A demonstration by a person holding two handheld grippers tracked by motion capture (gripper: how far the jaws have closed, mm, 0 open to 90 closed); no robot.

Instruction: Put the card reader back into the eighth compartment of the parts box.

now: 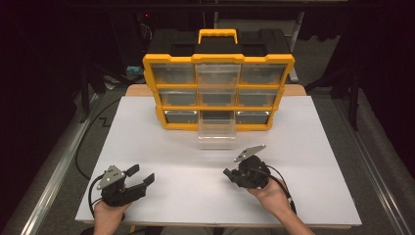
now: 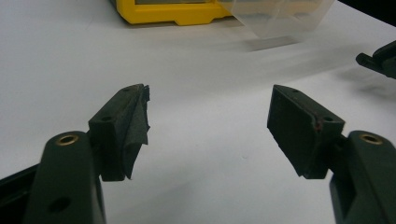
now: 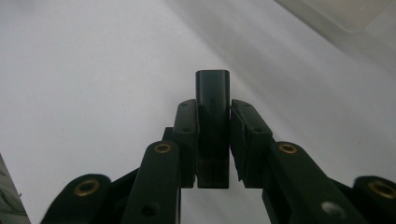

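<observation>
Hands grip 2 black tools at the near edge of the matte white worktop (image 1: 161,147). Left tool (image 1: 143,175) rests low with its jaws spread wide and nothing between them; one rubber pad (image 2: 135,128) looks frayed and peeling. Right tool (image 1: 229,174) has its jaws closed on a small black rectangular block (image 3: 213,126) with rounded corners, smooth and upright between the pads. Beyond it, a clear plastic drawer (image 1: 217,132) sits pulled out of the bottom middle slot of a yellow-framed organiser (image 1: 218,58) with translucent drawers in 3 rows, black carry handle section on top
</observation>
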